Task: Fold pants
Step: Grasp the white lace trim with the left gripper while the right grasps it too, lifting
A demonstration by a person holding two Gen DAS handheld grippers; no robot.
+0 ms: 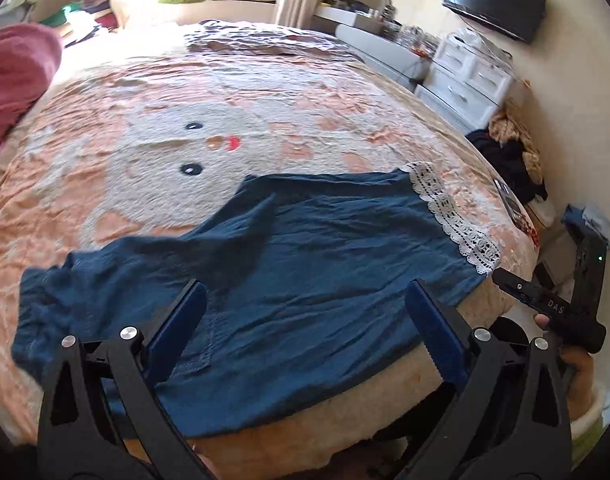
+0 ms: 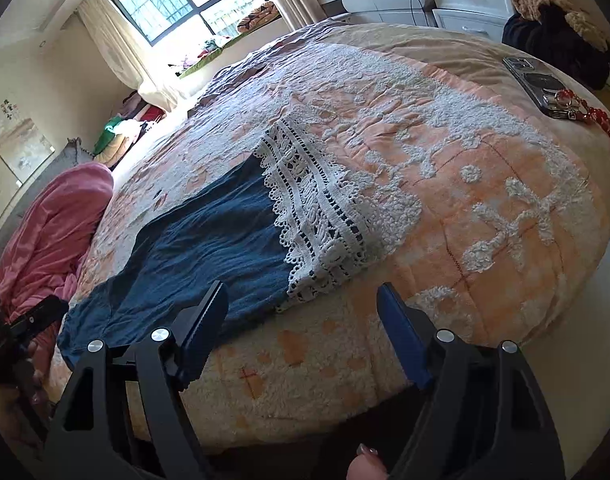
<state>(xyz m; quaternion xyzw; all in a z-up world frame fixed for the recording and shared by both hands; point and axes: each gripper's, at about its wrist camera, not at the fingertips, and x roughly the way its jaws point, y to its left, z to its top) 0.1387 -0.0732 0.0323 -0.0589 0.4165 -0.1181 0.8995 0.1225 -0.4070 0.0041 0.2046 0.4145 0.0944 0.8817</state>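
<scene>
Both claws gape wide, holding nothing; blue pants (image 1: 305, 264) lie rumpled on the bed (image 1: 153, 128), white lace hem (image 2: 321, 216) flat.

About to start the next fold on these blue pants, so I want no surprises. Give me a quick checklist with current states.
1. Left gripper open, holding nothing: ok.
2. Right gripper open, holding nothing: ok.
3. Blue pants lying flat on the bedspread: not ok, the waist end is bunched.
4. Lace hem spread out: ok.
5. Phone apart from the pants: ok.
6. Legs aligned underneath: cannot tell.
</scene>
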